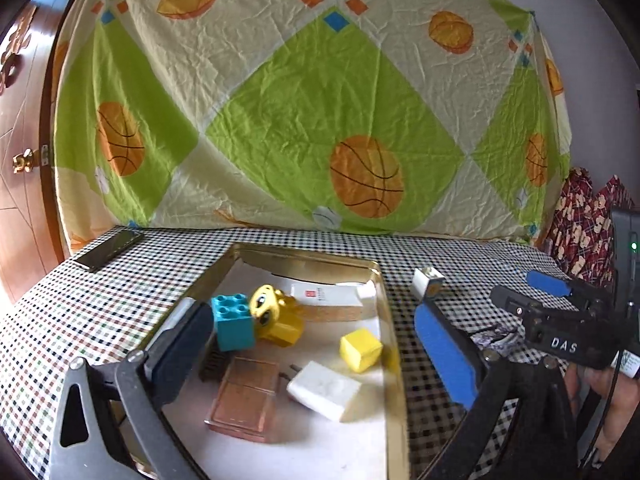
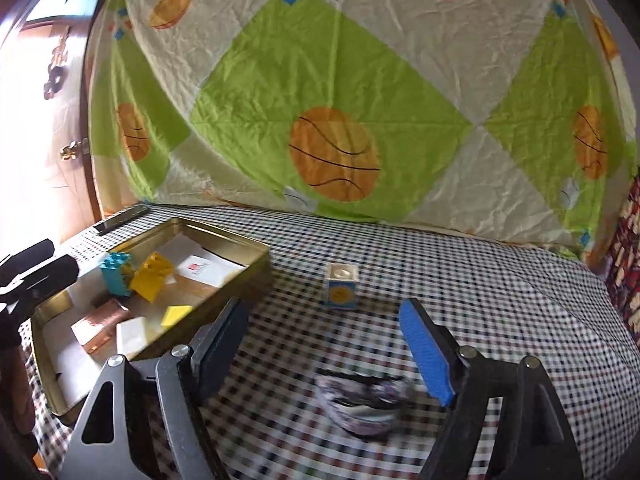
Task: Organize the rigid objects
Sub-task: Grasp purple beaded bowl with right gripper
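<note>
A gold tin tray [image 1: 386, 320] holds a teal brick [image 1: 234, 322], a yellow toy with a face [image 1: 276, 314], a yellow cube [image 1: 360, 348], a white charger [image 1: 324, 390] and a pink clear box [image 1: 244, 398]. My left gripper [image 1: 316, 340] stands wide open over the tray, its pads touching nothing. A small white-topped block [image 2: 341, 286] stands upright on the checked cloth to the right of the tray [image 2: 240, 280]. My right gripper [image 2: 324, 344] is open above a blurred purple-and-white patterned thing [image 2: 360, 404] lying on the cloth. The pads do not press on it.
A dark phone [image 1: 110, 249] lies at the table's far left corner. A white card box [image 1: 328, 296] and a black comb [image 1: 214, 364] are also in the tray. A basketball-print sheet [image 2: 336, 152] hangs behind the table. A wooden door [image 1: 20, 160] is at the left.
</note>
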`<state>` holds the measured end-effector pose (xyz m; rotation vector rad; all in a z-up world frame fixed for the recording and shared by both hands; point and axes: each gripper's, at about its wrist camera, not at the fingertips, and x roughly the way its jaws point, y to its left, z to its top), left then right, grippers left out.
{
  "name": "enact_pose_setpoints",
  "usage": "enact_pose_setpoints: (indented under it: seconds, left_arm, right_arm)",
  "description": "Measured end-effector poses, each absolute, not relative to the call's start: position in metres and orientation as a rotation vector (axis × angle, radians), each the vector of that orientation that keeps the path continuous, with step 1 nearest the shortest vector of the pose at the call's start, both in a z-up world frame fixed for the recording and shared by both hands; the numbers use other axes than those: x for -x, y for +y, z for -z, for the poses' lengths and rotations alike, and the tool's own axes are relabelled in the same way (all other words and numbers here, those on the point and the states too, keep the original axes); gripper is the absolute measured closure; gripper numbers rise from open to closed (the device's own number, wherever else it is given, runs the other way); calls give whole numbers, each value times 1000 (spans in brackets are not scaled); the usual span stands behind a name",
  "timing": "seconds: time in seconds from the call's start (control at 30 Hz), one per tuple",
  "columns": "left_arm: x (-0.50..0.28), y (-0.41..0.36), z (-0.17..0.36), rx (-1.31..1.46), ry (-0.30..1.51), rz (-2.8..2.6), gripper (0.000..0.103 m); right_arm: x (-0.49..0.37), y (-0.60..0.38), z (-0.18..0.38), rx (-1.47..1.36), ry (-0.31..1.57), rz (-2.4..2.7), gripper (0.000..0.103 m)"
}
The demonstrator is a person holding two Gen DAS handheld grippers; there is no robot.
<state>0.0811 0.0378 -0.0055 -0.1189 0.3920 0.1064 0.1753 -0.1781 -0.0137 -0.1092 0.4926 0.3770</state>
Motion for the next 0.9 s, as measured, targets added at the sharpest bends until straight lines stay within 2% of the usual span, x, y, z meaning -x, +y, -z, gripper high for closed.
enact_pose_setpoints:
  seconds: [0.27, 0.57, 0.63, 0.67, 0.9]
  left_arm:
    - [-97, -18, 12, 47, 436, -32, 1]
    - [-104, -27, 12, 53, 465, -33, 1]
    - [-106, -28, 13, 61, 473, -28, 1]
    - [-107, -29, 13, 63, 474, -26, 1]
    - [-134, -57, 11, 25, 494, -15, 1]
  right_arm:
    - [-199, -200, 40, 102, 689, -373, 22]
    - [-213, -175, 62, 161, 812, -388, 22]
    - [-218, -173, 67, 162, 853, -409, 26]
    - [-219, -175, 67, 149, 857, -414, 33]
    - [-250, -208, 57, 76, 829, -320, 33]
